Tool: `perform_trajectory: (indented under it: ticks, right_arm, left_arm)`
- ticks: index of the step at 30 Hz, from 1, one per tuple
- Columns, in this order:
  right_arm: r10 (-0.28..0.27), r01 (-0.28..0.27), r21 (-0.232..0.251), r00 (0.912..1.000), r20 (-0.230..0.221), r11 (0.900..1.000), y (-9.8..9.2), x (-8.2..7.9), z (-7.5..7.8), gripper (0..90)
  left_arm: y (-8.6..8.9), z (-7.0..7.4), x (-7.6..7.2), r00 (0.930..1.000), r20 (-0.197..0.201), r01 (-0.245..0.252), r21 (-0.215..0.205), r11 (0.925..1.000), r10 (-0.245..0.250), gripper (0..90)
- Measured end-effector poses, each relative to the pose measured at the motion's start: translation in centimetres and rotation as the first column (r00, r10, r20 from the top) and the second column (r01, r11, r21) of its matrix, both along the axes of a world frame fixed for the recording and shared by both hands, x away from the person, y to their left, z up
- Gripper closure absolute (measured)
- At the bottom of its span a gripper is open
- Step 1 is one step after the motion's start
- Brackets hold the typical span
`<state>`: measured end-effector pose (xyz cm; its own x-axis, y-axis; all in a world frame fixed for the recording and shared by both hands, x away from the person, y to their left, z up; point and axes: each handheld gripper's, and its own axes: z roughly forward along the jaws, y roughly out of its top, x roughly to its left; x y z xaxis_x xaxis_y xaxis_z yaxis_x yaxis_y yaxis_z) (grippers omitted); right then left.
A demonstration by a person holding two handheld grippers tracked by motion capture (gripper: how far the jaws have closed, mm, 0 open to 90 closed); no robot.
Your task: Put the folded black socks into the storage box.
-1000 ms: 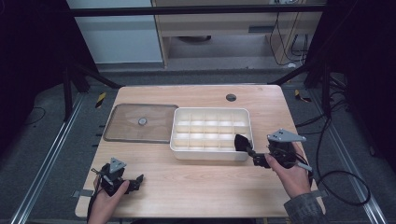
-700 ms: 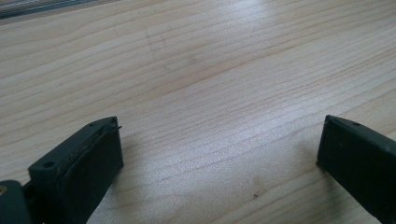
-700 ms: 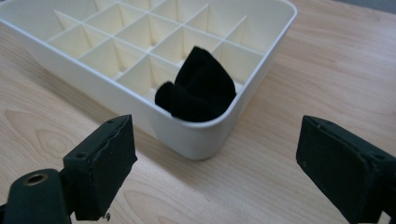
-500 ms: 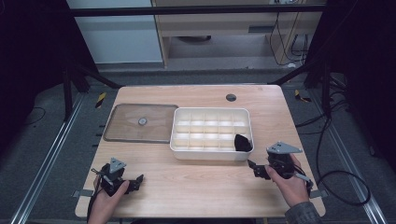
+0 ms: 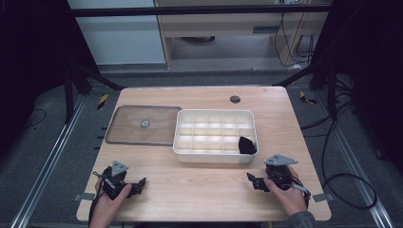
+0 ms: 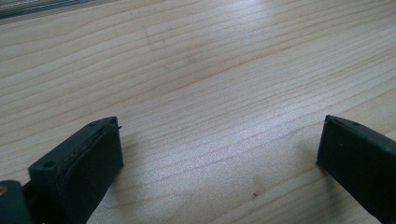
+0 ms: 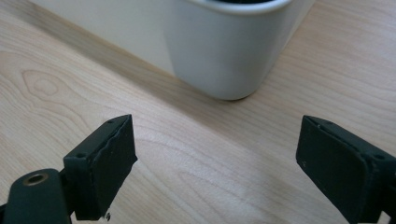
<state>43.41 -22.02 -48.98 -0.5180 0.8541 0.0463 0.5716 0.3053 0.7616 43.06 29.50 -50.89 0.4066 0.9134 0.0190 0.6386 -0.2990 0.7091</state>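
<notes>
A white compartment tray (image 5: pixel 209 157) stands mid-table. A small black object (image 5: pixel 246 145) lies in its near right compartment. In the high view my right gripper (image 5: pixel 252 181) rests open on the wood in front of the tray's right corner, apart from it. In the right gripper view its jaws (image 7: pixel 214 135) are spread wide with nothing between them, facing the tray's rounded corner (image 7: pixel 224 51). My left gripper (image 5: pixel 138 186) sits open near the front left edge. Its own view has the gripper (image 6: pixel 219 135) open over bare wood.
A clear flat lid (image 5: pixel 142 125) with a small round knob lies left of the tray. A dark round hole (image 5: pixel 235 99) sits at the back of the wooden table (image 5: pixel 199 190). The floor, cables and shelving lie beyond the table edges.
My right gripper let go of the black object in the tray's near right compartment and drew back toward the front edge. The left gripper stayed put.
</notes>
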Motion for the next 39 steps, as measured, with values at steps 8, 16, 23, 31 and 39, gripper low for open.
perform_trajectory:
  ticks: [8,16,23,31,39]
  right_arm:
    - [0.016,-0.016,-0.013,0.9996,-0.025,1.0,0.8,-0.5,-1.3,12.1]
    - [0.012,-0.012,-0.018,0.999,-0.042,1.0,1.4,-0.5,-1.9,11.0]
    - [-0.018,0.017,-0.015,0.9995,-0.025,1.0,1.6,-0.3,-2.2,8.8]
    - [-0.04,0.039,-0.025,0.999,-0.02,0.999,1.9,0.0,-2.3,6.5]
    - [-0.063,0.062,-0.07,0.9978,-0.021,0.996,2.6,0.3,-2.3,2.5]
  left_arm:
    - [0.0,0.0,0.0,1.0,0.0,0.0,-0.001,1.0,0.0,0.0]
    - [0.0,0.0,0.0,1.0,0.0,0.0,0.0,1.0,0.0,0.0]
    - [0.0,0.0,0.0,1.0,0.0,0.0,-0.001,1.0,0.0,0.0]
    - [0.0,0.0,0.0,1.0,0.0,0.001,0.0,1.0,-0.001,0.0]
    - [0.1,0.0,1.2,0.9999,0.002,0.011,-0.003,0.9999,-0.011,0.0]
